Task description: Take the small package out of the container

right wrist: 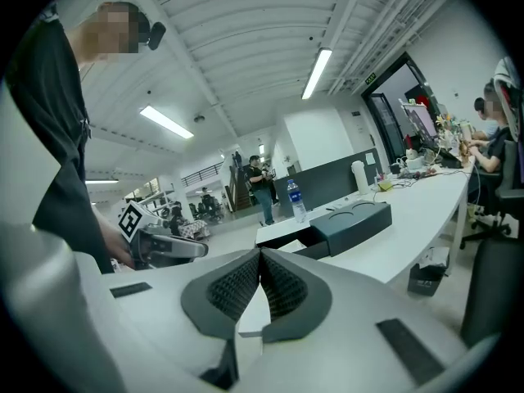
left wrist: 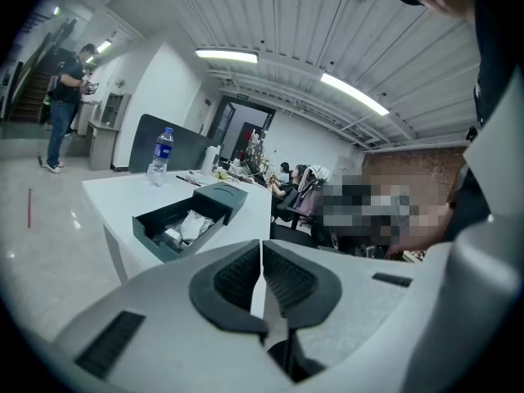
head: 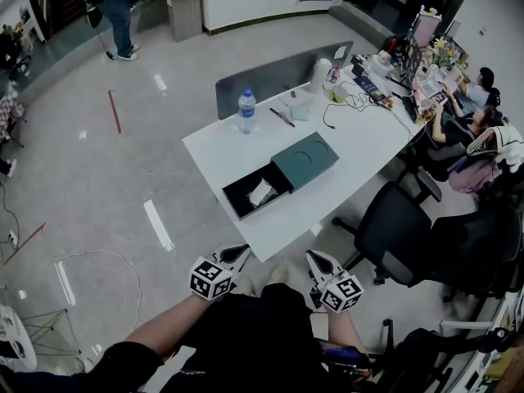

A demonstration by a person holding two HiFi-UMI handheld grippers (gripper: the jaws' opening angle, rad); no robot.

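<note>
A dark green box point(head: 278, 174) lies on the white table point(head: 344, 142) with its drawer pulled out toward me. A small whitish package point(head: 261, 192) sits in the open drawer, also seen as the package point(left wrist: 193, 223) in the left gripper view. My left gripper point(head: 238, 254) and right gripper point(head: 315, 262) are held close to my body, short of the table's near edge. Both are shut with nothing between the jaws. The left gripper point(left wrist: 261, 256) faces the box point(left wrist: 192, 210); the right gripper point(right wrist: 259, 262) sees the box point(right wrist: 344, 223) from the side.
A water bottle point(head: 246, 110), a pen point(head: 282, 117) and cables with desk clutter point(head: 368, 84) lie on the far half of the table. Black office chairs point(head: 401, 228) stand right of it. People sit at the far right; another person point(head: 115, 11) stands far left.
</note>
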